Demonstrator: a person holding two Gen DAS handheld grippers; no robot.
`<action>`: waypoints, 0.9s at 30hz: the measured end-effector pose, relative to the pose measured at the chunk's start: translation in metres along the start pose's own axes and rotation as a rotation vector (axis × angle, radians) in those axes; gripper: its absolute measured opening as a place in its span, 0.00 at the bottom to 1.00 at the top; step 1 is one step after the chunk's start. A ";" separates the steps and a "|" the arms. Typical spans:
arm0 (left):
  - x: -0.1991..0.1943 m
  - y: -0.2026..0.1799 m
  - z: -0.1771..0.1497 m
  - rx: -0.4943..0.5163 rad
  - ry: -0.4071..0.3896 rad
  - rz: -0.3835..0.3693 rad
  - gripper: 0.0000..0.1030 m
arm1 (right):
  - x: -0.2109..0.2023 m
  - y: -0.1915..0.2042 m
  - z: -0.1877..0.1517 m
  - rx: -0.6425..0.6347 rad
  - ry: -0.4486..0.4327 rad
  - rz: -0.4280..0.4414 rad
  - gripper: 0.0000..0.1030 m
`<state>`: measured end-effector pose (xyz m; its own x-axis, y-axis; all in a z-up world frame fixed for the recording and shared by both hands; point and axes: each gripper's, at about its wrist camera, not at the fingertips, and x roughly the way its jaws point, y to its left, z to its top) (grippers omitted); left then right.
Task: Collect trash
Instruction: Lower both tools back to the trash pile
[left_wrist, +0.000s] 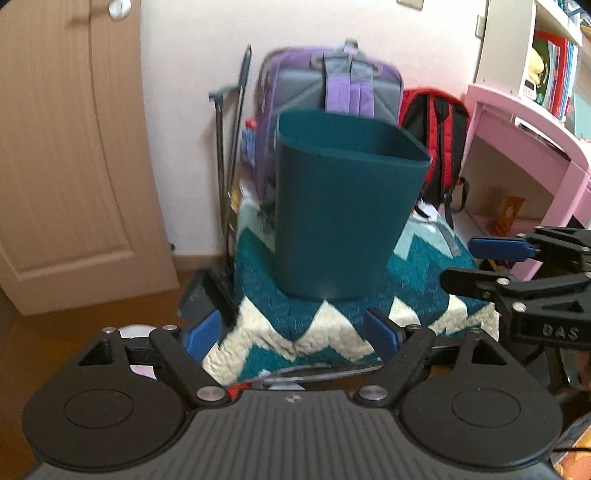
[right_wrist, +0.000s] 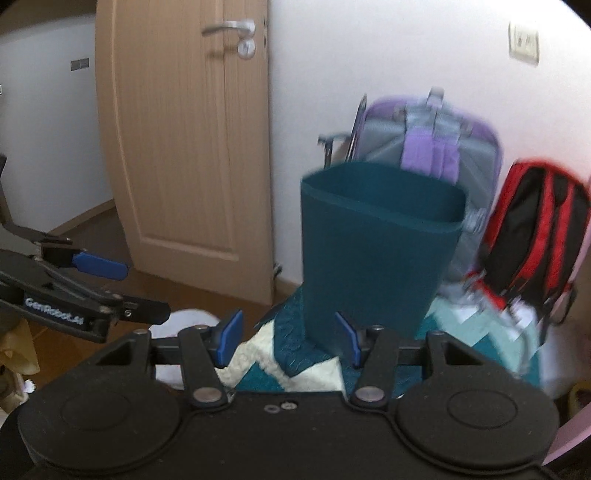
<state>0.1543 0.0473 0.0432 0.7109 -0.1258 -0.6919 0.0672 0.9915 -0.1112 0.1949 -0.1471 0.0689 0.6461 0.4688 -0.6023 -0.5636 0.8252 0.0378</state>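
Left hand-held gripper reads "GenRobot.AI", right "DAS"; both spread, holding nothing.

Wooden door, white wall, pink desk

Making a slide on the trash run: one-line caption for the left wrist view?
Open left gripper faces a teal bin standing on a zigzag quilt.
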 end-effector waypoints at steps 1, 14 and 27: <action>0.010 0.007 -0.007 -0.007 0.011 -0.011 0.82 | 0.010 -0.001 -0.005 0.008 0.015 0.009 0.52; 0.151 0.114 -0.086 -0.114 0.184 0.032 0.83 | 0.183 0.019 -0.095 0.088 0.289 0.106 0.52; 0.283 0.195 -0.217 -0.104 0.488 0.085 0.83 | 0.330 0.019 -0.215 0.179 0.542 0.001 0.52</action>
<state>0.2162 0.1982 -0.3290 0.2991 -0.0698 -0.9517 -0.0648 0.9935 -0.0933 0.2869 -0.0437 -0.3005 0.2622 0.2800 -0.9235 -0.4377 0.8874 0.1447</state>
